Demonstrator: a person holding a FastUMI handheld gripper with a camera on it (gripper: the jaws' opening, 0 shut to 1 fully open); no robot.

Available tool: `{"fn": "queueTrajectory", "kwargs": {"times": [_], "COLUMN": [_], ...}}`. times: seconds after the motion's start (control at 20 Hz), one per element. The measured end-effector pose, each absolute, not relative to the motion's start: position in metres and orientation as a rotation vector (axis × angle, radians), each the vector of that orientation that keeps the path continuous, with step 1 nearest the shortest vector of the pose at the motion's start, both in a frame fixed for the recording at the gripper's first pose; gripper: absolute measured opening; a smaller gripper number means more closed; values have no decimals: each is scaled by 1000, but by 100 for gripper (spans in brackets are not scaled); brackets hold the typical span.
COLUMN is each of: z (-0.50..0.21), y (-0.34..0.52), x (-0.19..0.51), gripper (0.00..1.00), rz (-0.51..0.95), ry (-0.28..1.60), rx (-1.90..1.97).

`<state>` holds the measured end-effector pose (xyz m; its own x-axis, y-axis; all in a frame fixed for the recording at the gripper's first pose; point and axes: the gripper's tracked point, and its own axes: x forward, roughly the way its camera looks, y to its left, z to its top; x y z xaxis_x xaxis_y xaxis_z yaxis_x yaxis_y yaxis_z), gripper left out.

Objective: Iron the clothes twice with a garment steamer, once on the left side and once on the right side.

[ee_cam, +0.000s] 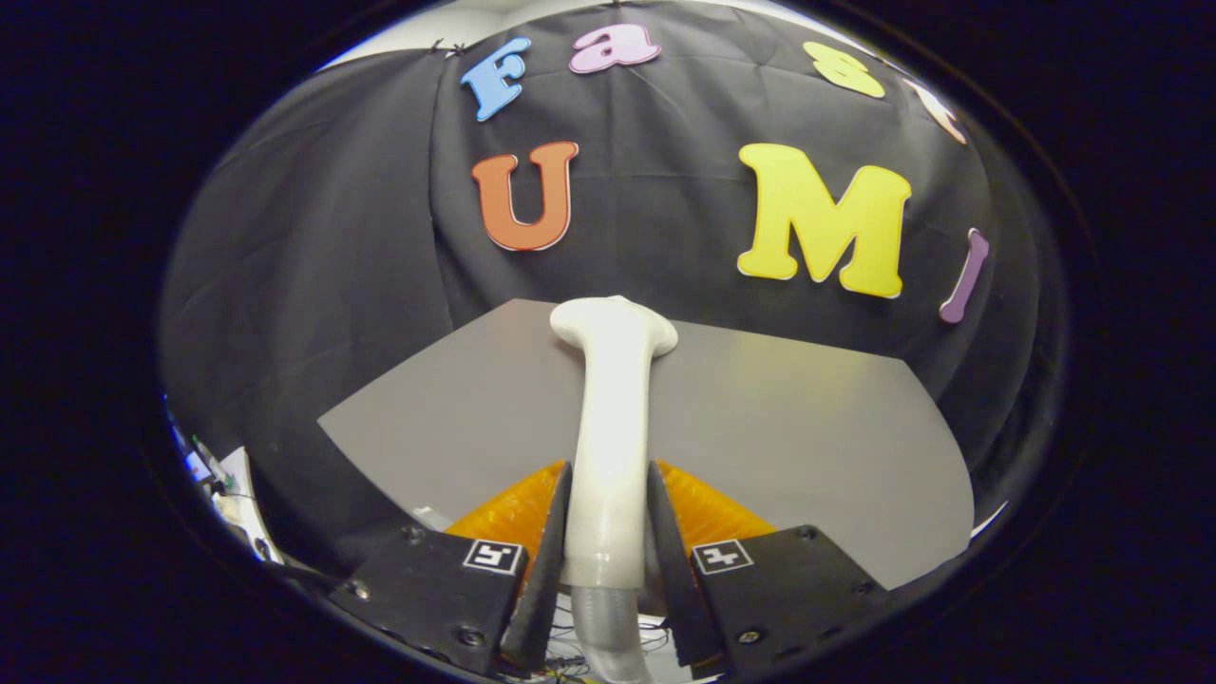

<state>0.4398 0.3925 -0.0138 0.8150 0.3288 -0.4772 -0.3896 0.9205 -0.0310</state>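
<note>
Squarely between the two fingers of the gripper [608,560], a white garment steamer [608,446] is clamped by its handle, the jaws closed in on it with one finger pressing each side. The handle runs from the fingers toward 12 o'clock, ending in a flared steam head that points at the black cloth wall [313,285] beyond. A ribbed grey hose [608,627] leaves the base of the handle at 6 o'clock, dropping away behind the fingertips. A grey tabletop [807,418] spreads out beneath and beyond the steamer, from 9 o'clock round to 3 o'clock. Orange fabric [708,513] lies on it just under the fingers, showing on either side of the handle at 5 and 7 o'clock.
</note>
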Motion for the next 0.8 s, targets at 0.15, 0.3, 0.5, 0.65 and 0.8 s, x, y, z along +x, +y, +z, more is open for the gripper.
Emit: {"fn": "queueTrajectory", "kwargs": {"times": [0.15, 0.3, 0.5, 0.65, 0.8], "z": [-11, -10, -5, 8, 31], "y": [394, 391, 374, 354, 323], "x": [442, 436, 414, 394, 368], "gripper": [43, 38, 37, 37, 37], "rz": [373, 371, 374, 377, 371], "ry": [468, 455, 465, 450, 417], "rx": [-81, -57, -30, -9, 20]}}
